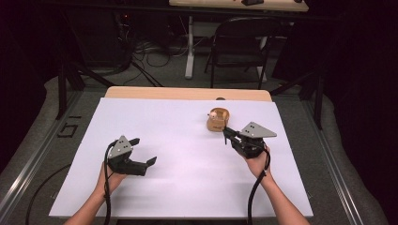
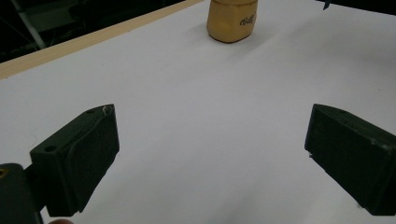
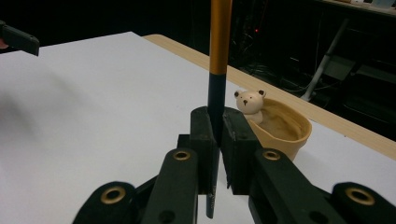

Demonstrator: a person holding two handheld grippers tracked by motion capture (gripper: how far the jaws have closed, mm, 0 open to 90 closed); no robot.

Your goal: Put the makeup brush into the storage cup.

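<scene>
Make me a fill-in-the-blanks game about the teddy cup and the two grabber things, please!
1. The right gripper is shut on a ____ with an orange and black shaft.
2. A little ____ figure peeks over the rim of the tan cup.
3. The left gripper has its jaws ____, with nothing between them.
4. The cup stands on the ____ sheet covering the table.

Missing words: pencil; bear; open; white

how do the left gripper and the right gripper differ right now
The left gripper has its jaws spread wide with nothing between them; the right gripper is shut on a pencil. The left sits far from the bear cup; the right is close beside it. Both are black and hand-held.
</scene>
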